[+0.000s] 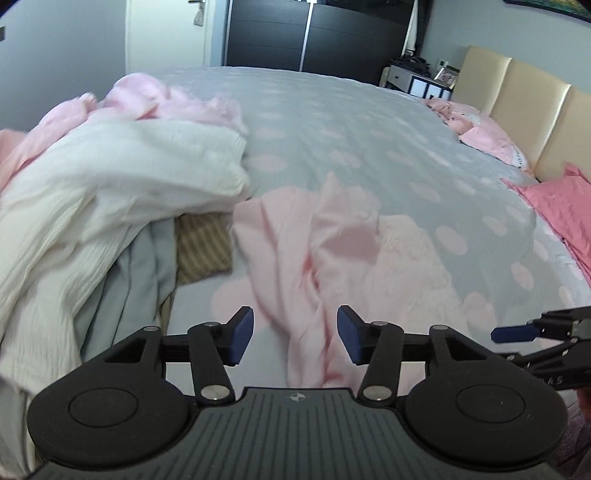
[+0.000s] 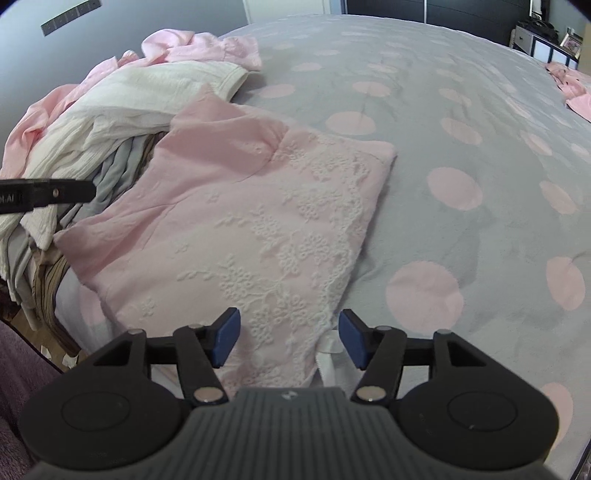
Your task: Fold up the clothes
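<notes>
A pale pink garment with white floral embroidery lies folded flat near the front edge of the bed. In the left wrist view the same pink garment looks rumpled and blurred. My left gripper is open just above its near end, and the pads do not press the cloth. My right gripper is open over the garment's near corner, where a white ribbon pokes out. Each gripper also shows at the edge of the other's view: right gripper, left gripper.
The bed has a grey cover with pink dots. A pile of clothes sits at the left, with a white garment on top of grey, striped and pink ones. Pink pillows lean by the cream headboard. A dark wardrobe stands behind.
</notes>
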### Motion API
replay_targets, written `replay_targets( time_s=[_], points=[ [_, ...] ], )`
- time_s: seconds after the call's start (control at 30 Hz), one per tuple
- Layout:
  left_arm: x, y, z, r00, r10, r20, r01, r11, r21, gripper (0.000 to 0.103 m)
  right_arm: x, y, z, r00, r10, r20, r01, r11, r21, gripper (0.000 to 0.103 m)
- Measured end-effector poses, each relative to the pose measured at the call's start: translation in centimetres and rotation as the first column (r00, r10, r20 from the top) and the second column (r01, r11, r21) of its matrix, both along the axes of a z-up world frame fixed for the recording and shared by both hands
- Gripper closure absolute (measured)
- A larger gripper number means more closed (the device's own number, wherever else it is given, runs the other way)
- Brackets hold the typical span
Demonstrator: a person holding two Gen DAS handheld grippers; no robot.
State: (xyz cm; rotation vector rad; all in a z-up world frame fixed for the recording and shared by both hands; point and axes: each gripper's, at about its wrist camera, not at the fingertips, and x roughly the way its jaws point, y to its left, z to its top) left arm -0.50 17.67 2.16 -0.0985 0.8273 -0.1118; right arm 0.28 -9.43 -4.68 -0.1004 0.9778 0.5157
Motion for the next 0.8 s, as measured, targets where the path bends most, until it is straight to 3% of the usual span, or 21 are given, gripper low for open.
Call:
replay_targets(
  time_s=[0.23,0.3,0.37,0.4,0.43,0.53,0.8],
  points=[
    [6.1,-1.8,-0.9,0.998,-0.064,0.006,0.064,0.997,-0.042,0.053,1.0,0.0,0.6,0.998,-0.021,0.058,0.021,1.000,0.003,0.041],
    [7.6,-1.8,-1.4,0.999,-0.054,0.007,0.054,0.996,-0.065,0.053,1.5,0.2,1.0,0.995,-0.021,0.099,0.022,1.000,-0.008,0.043],
    [8.8,-1.7,-1.9,0.999,-0.043,0.008,0.043,0.996,-0.080,0.054,2.4,0.2,1.1,0.992,-0.033,0.125,0.035,0.999,-0.011,0.052],
    [9.3,-1.6,-2.3,0.999,-0.041,0.002,0.041,0.996,-0.085,0.062,2.9,0.2,1.1,0.991,-0.045,0.127,0.046,0.999,-0.007,0.056],
    [9.7,-1.5,-2.7,0.999,-0.039,-0.005,0.038,0.995,-0.090,0.083,3.5,0.1,0.9,0.990,-0.058,0.127,0.059,0.998,-0.002,0.062],
    [10.6,-0.8,-4.1,0.999,-0.008,-0.036,0.004,0.996,-0.086,0.100,5.3,0.1,0.4,0.988,-0.093,0.125,0.092,0.996,0.015,0.073],
    [11.0,2.4,-8.4,0.986,0.061,-0.155,-0.084,0.986,-0.143,0.102,8.8,1.9,-1.2,0.988,-0.071,0.140,0.064,0.996,0.056,0.074]
  ],
)
